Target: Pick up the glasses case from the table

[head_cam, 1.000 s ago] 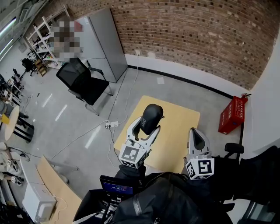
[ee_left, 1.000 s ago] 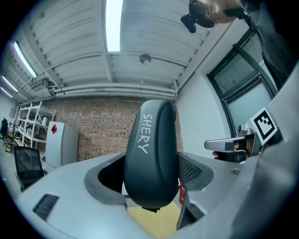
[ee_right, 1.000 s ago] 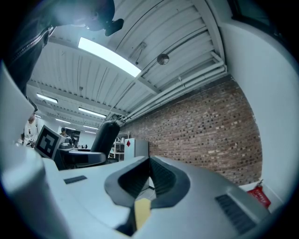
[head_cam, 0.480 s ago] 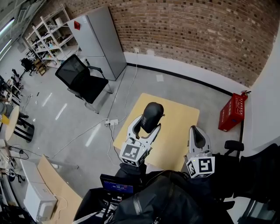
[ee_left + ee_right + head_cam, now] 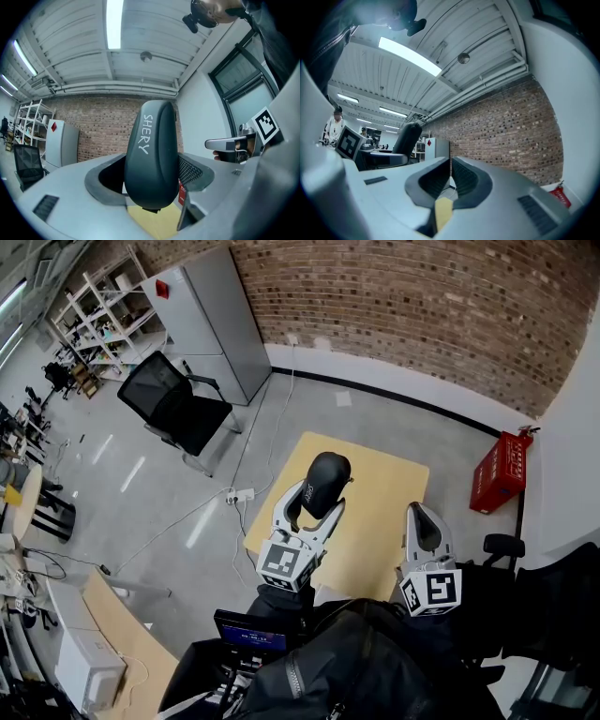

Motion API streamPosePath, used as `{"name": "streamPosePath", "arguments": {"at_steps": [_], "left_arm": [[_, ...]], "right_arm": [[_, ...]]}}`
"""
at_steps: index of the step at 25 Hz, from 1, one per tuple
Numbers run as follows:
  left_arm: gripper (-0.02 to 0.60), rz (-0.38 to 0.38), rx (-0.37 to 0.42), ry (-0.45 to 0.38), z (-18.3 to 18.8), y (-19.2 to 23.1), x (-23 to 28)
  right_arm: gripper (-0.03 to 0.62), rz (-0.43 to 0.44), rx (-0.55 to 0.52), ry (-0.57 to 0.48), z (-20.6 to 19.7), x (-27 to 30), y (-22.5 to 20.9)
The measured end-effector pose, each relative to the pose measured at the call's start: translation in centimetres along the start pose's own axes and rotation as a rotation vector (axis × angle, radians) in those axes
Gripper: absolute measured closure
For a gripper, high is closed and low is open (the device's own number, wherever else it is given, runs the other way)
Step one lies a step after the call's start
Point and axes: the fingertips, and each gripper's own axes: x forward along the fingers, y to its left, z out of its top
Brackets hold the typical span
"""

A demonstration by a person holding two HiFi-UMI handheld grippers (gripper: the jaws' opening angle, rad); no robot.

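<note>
The left tongs point(image 5: 319, 502) were clamped on the dark glasses case point(image 5: 326, 478), one jaw on each broad side. The case stood on end and stuck out past the jaw tips, probably so the grip sat low on it. It appeared to be lifted off the yellow table point(image 5: 384, 486), which showed beneath it, so the pickup looked done. To the right, the right tongs point(image 5: 418, 515) hung near the table's near edge, jaws pressed together on nothing, seemingly kept aside.
</note>
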Motion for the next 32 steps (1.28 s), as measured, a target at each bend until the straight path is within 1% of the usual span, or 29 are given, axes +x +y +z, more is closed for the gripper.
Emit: {"name": "streamPosePath", "arguments": {"at_steps": [18,32], "left_arm": [[0.250,-0.012,-0.017,0.001,-0.32,-0.07,0.38],[0.250,-0.029,-0.015,0.023,-0.72,-0.26,0.44]], "right_arm": [[0.591,-0.005,-0.004,0.024,-0.47,0.01,-0.03],[0.591,0.006,0.000,0.045,-0.87,0.13,0.40]]}}
